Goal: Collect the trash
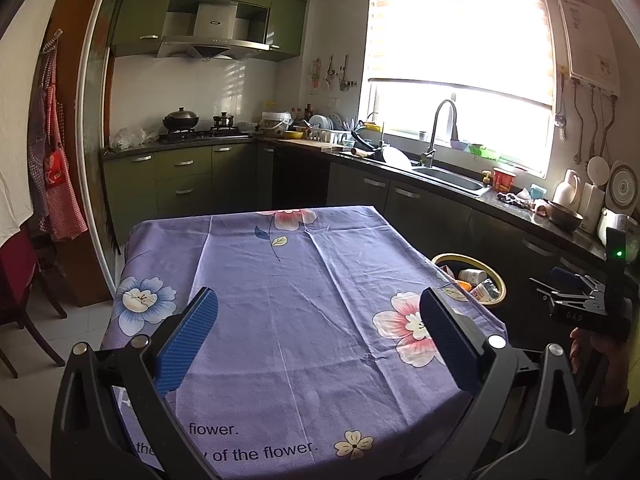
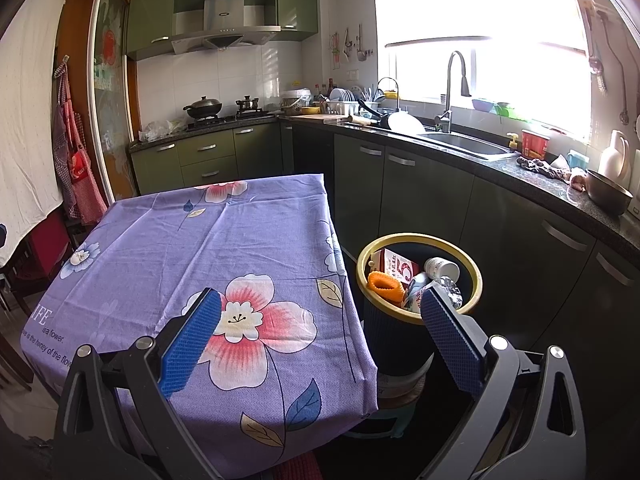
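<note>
Now both tongs spread, nothing held, over the desk [image 1: 280,300].
Left tongs [image 1: 318,334] mid-cloth; right tongs [image 2: 320,338] at the desk's right edge, trash bin [image 2: 476,280] just beside it, trash inside.

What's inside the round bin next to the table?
The bin holds a red-and-white carton, an orange ridged thing, a white bottle and crumpled clear plastic. Anything underneath them is hidden.

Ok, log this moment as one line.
left gripper: open, empty | right gripper: open, empty | trash bin: holds trash, beside table | tablecloth: no trash visible
</note>
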### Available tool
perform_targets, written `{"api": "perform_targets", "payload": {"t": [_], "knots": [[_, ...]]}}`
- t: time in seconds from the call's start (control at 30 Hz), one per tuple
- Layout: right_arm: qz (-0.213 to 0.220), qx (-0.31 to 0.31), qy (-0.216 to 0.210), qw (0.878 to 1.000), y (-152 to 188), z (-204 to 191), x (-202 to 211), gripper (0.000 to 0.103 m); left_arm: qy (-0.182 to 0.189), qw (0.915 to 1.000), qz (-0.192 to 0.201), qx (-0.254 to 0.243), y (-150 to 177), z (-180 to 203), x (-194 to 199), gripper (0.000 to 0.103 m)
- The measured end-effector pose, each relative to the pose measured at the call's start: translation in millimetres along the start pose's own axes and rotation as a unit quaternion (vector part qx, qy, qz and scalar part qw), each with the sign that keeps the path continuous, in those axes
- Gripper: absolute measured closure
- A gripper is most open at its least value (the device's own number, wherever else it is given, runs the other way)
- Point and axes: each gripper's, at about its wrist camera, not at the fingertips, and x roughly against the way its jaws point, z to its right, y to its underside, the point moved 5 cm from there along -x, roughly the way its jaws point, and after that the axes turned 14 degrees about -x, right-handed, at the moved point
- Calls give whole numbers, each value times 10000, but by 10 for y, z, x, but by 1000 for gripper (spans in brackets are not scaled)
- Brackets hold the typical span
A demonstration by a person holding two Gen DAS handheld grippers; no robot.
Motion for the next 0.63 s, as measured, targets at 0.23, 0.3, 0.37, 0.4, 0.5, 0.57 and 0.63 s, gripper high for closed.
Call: {"api": "perform_targets", "payload": {"t": [0.23, 0.3, 0.37, 0.4, 0.5, 0.57, 0.63], "knots": [[-20, 3, -13, 10000, 29, 0, -22, 5, -100, 9997, 198, 90, -12, -49, 50, 7], [-17, 4, -1, 10000, 25, 3, -24, 5, -165, 9997, 168, 31, -9, -34, 40, 7], [-33, -3, -12, 10000, 29, 7, -33, 5, -251, 9996, 103, -40, -18, -19, 13, 7], [-44, 0, -12, 10000, 41, 3, -44, 5, -318, 9995, 61, -68, -23, -22, -5, 7], [-113, -15, -46, 9999, 73, 11, -89, 5, -560, 9984, -84, -81, -7, -37, -72, 7], [-112, -29, -59, 9999, 77, 18, -101, 5, -640, 9977, -206, -28, 16, -73, -116, 7], [-116, -69, -76, 9999, 70, 42, -119, 5, -701, 9971, -282, 3, 34, -109, -150, 7]]}}
